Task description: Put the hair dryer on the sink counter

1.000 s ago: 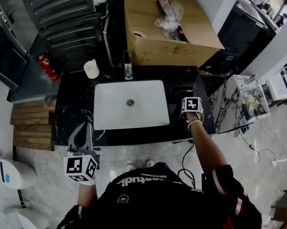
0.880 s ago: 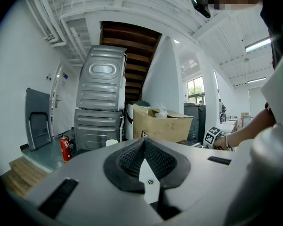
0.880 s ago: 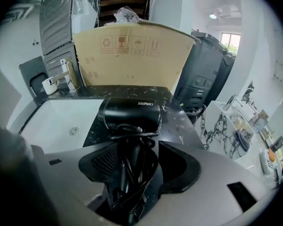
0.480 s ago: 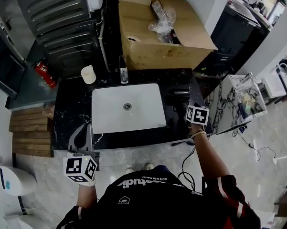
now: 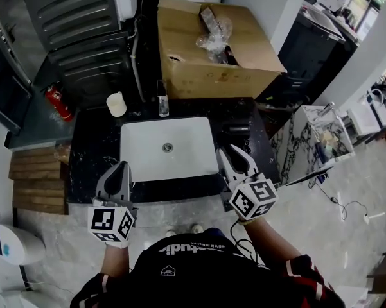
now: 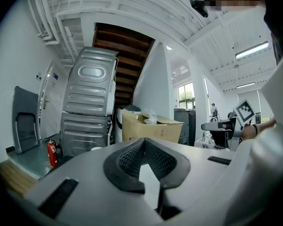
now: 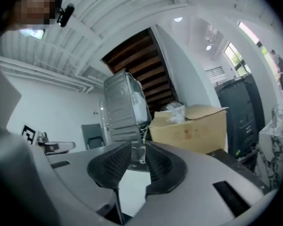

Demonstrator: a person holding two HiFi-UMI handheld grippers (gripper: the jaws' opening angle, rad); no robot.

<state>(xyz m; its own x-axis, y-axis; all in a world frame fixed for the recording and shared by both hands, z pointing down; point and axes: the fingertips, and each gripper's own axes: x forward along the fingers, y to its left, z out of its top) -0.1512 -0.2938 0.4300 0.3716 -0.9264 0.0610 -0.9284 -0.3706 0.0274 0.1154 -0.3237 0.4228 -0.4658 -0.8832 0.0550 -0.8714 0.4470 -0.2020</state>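
Observation:
The black hair dryer (image 5: 237, 128) lies on the black sink counter (image 5: 93, 149), right of the white basin (image 5: 167, 147), hard to make out against the dark stone. My right gripper (image 5: 233, 151) (image 7: 138, 149) hovers at the counter's front edge, short of the dryer. Its jaws are closing, a narrow gap still shows between them, and nothing is in it. My left gripper (image 5: 117, 167) (image 6: 143, 142) hangs at the front left of the basin, its tips touching and holding nothing.
A white cup (image 5: 116, 104) and a small clear bottle (image 5: 162, 98) stand behind the basin. An open cardboard box (image 5: 212, 50) fills the back. A grey appliance (image 5: 77, 18) and a red fire extinguisher (image 5: 54, 101) are at the left, a marble-topped stand (image 5: 308, 140) at the right.
My right gripper has drawn back from the hair dryer toward the front edge of the counter and slightly left. The dryer stays on the counter. The left gripper has barely moved.

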